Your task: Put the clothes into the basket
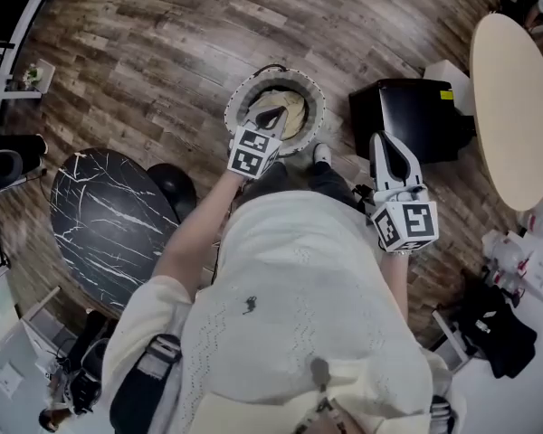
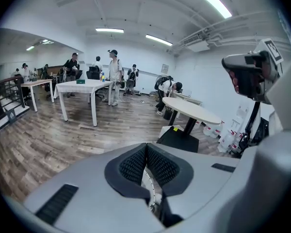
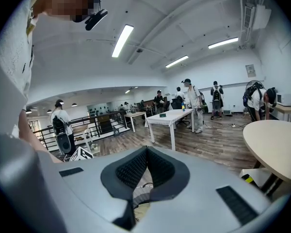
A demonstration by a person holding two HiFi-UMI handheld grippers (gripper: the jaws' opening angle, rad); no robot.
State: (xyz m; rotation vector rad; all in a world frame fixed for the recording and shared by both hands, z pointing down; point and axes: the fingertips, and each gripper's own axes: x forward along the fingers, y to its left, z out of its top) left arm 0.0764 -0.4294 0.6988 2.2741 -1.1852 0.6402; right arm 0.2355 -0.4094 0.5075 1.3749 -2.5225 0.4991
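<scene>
A round woven basket with a pale dotted rim [image 1: 319, 98] is seen standing on the dark wood-plank floor [image 1: 163, 43], and a beige piece of clothing [image 1: 296, 108] is seen lying inside it. In the head view the left gripper [image 1: 273, 116] is held over the basket, its jaws clenched together with nothing caught between them. The right gripper [image 1: 389, 147] is held to the right of the basket, near a black box [image 1: 416, 116]; its jaws are likewise pressed together and empty.
</scene>
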